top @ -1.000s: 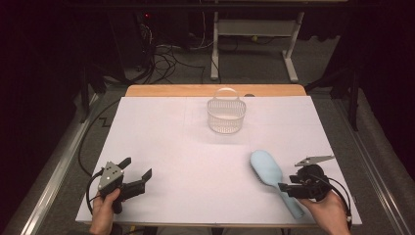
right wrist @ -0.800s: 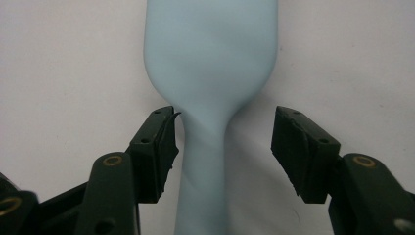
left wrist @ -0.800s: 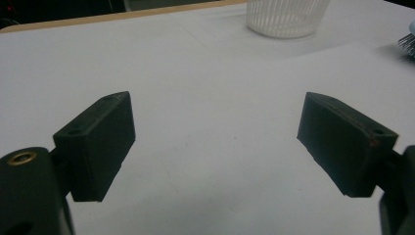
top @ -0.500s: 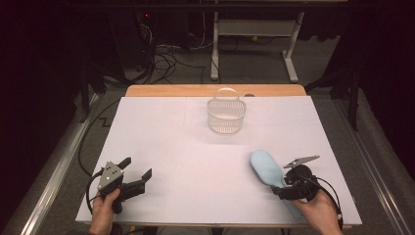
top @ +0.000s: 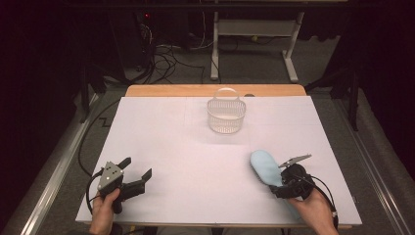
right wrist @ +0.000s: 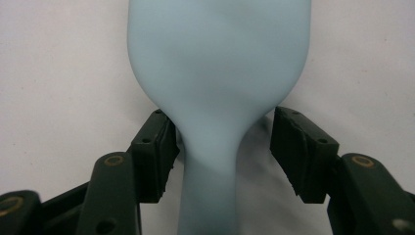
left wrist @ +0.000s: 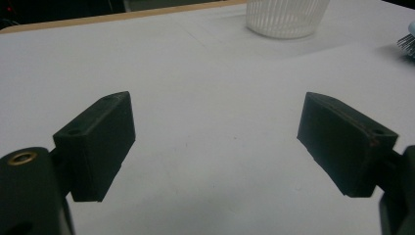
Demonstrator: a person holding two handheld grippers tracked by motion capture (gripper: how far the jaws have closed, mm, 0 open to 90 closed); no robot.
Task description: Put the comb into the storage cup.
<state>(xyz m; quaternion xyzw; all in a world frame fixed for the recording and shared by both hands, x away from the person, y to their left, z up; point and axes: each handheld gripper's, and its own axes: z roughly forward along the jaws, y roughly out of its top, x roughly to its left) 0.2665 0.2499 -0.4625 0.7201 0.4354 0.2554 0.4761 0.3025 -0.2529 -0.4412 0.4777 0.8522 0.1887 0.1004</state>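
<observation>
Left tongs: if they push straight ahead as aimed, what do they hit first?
Probably nothing soon. The left tongs stand open over bare table. The basket sits far ahead, slightly right of their line; a brush lies further right. Depth is unclear, so they may pass left of the basket.

lab | white-covered table (top: 195,147) | floor cables (top: 166,54) | dark surroundings

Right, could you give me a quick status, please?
Left gripper open, idle. Right gripper open, jaws astride the blue brush neck. Basket beyond, path clear.
</observation>
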